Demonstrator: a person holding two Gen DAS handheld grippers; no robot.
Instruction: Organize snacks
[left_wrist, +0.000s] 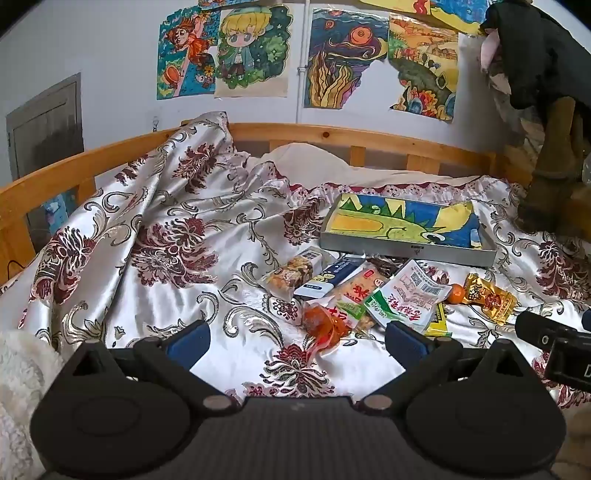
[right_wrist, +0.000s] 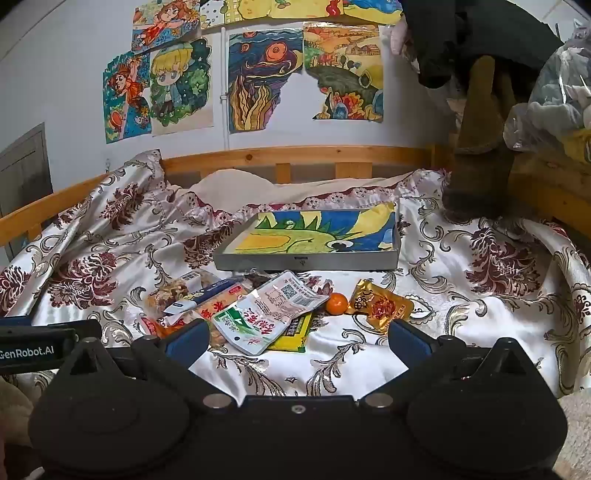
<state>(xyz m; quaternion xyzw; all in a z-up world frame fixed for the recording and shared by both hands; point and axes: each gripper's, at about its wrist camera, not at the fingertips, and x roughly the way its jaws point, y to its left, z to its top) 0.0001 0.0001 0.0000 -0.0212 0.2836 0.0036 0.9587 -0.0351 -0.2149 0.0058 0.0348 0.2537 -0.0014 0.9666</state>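
A heap of snack packets lies on the floral bedspread in front of a shallow grey tray (left_wrist: 406, 254) (right_wrist: 306, 261) lined with a bright drawing. In the heap are a white-green pouch (left_wrist: 410, 295) (right_wrist: 258, 314), a gold packet (left_wrist: 487, 297) (right_wrist: 380, 304), a small orange (left_wrist: 457, 293) (right_wrist: 337, 303), an orange-red wrapped snack (left_wrist: 323, 325) and a nut bar (left_wrist: 288, 275) (right_wrist: 171, 291). My left gripper (left_wrist: 295, 338) is open, low and near the orange-red snack, holding nothing. My right gripper (right_wrist: 297, 338) is open just short of the white-green pouch.
A wooden bed rail (left_wrist: 332, 134) (right_wrist: 295, 155) runs along the back under wall drawings. Dark clothes and a brown boot (left_wrist: 550, 173) (right_wrist: 476, 166) hang at the right. The bedspread (left_wrist: 166, 240) is rumpled on the left. The other gripper shows at each view's edge.
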